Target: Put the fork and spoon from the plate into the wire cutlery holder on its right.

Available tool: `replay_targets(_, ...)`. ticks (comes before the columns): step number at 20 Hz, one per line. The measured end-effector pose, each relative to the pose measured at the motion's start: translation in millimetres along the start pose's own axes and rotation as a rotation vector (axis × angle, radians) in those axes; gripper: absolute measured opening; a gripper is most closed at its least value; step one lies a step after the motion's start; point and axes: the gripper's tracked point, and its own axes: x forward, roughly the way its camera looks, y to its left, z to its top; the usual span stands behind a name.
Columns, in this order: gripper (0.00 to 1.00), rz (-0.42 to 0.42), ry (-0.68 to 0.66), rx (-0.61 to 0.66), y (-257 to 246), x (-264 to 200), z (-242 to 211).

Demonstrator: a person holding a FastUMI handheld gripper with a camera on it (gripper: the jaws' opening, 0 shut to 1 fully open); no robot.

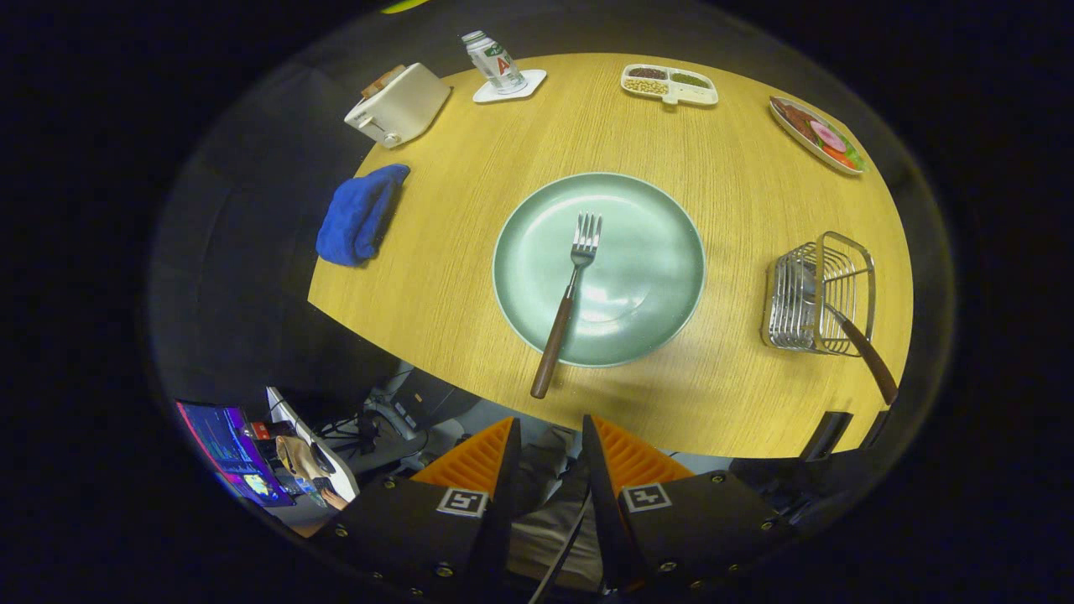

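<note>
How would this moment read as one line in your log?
gripper: open, empty, short of table | fork: on plate | wooden-handled utensil: in holder

Gripper (550,449) with two ridged wedge-shaped fingers (474,460), standing apart with nothing between them, black housings behind — each with a square black-and-white marker, small silver screws, a thin dark cable between

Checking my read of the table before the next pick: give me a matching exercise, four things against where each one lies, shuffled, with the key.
Things:
1. fork
2. brown-handled utensil
3. blue cloth
4. gripper

Places or states:
A. standing in the wire cutlery holder
B. on the wooden table, left of the plate
C. open, holding nothing, short of the table edge
D. on the green plate, handle past the rim

Pairs: 1-D, 2-A, 3-B, 4-C
</note>
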Motion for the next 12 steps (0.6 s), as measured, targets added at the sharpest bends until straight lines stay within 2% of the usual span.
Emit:
replay_targets(4,0.44,-0.040,0.008,0.009,2.4,26.9,1.9)
replay_targets(12,0.44,-0.060,0.043,0.032,8.9,67.4,1.5)
